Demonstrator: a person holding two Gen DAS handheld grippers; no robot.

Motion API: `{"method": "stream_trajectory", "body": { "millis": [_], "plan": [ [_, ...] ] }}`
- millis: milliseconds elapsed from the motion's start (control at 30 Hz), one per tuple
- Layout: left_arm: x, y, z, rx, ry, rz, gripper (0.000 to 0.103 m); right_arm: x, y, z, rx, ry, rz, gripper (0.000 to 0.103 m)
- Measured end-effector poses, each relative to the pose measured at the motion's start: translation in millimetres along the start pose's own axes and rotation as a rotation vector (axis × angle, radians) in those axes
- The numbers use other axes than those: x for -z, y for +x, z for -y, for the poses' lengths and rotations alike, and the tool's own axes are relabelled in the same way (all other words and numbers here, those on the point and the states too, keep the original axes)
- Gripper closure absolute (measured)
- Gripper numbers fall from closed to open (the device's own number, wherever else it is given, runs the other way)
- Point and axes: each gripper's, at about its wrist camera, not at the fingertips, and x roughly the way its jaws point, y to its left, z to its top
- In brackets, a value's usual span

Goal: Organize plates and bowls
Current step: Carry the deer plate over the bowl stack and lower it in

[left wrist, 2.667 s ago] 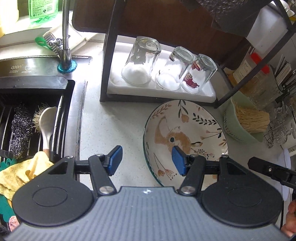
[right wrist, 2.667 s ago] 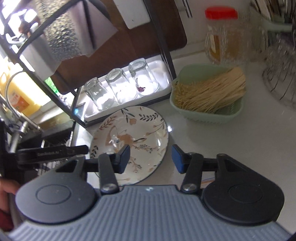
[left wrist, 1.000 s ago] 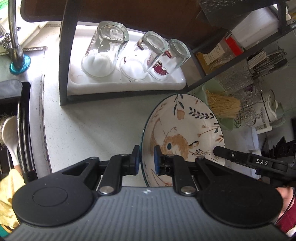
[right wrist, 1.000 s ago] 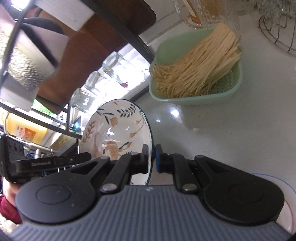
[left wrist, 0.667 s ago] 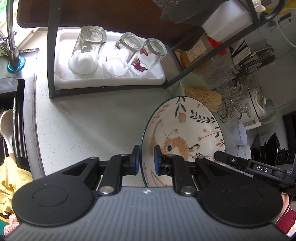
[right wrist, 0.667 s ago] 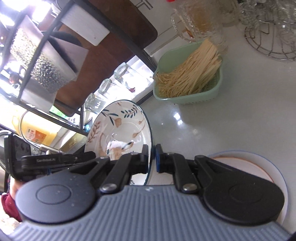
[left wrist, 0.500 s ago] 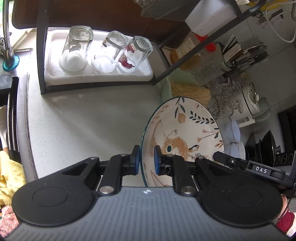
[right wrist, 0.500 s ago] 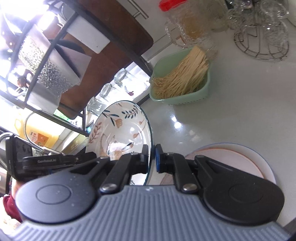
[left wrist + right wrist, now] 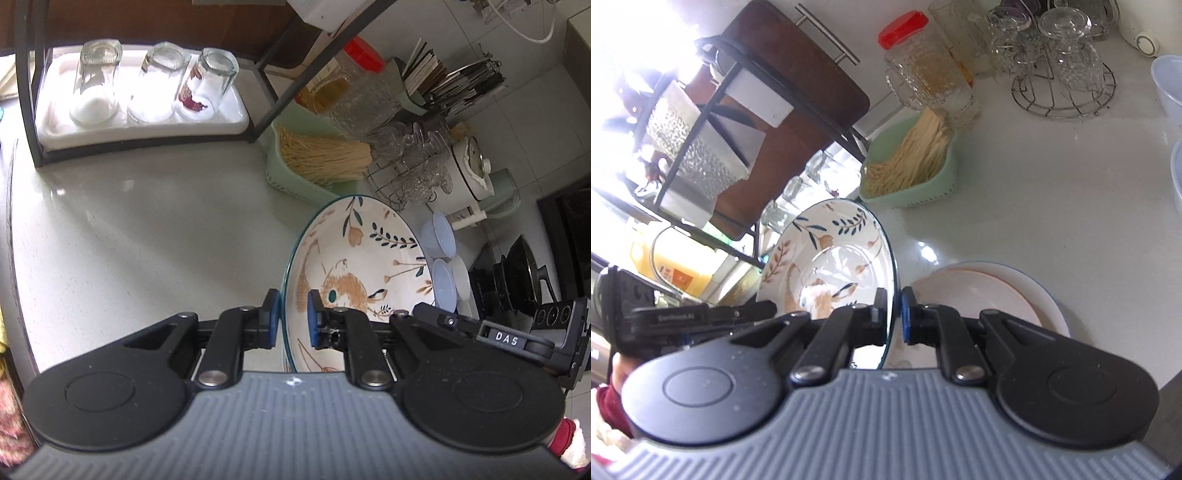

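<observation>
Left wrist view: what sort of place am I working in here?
Most likely a home kitchen counter. Upturned drinking glasses drain on a white tray under a black rack, a green basket of dry noodles sits beside it, and a dark pan stands at the far right.

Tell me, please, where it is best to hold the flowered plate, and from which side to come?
Grip the thin raised rim of the flowered plate, one claw at each opposite edge, as the left claw and right claw do. The plate is wide and shallow, so only its rim fits between the pads.
</observation>
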Motion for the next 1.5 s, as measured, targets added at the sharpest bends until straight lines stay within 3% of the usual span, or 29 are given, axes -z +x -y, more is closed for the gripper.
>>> {"method": "stream_trajectory", "body": {
  "millis": [167,367,800,933,1500],
  "plan": [
    [14.1,9.6,16.1,-0.064,-0.005,-0.009,0.086,16.6,-4.4,19.0,-0.009,0.008,-0.024,0.090],
    [26.7,25.6,27.3,-0.089,-0.002,-0.034,0.086,34.1,-6.9,47.3,-0.026,0.047,-0.040,0.090],
    [41.5,49.1,47.2,-0.175,0.040,-0.078,0.086,49.1,3.2,63.0,0.040,0.016,-0.057,0.090],
    [44.9,56.7,58.3,-0.233,0.085,-0.079,0.086,48.5,5.0,61.3,0.073,-0.015,-0.041,0.090],
    [62.0,60.6,75.4,-0.346,0.053,-0.007,0.086,48.0,4.8,63.9,0.059,-0.142,-0.092,0.089]
  ]
}}
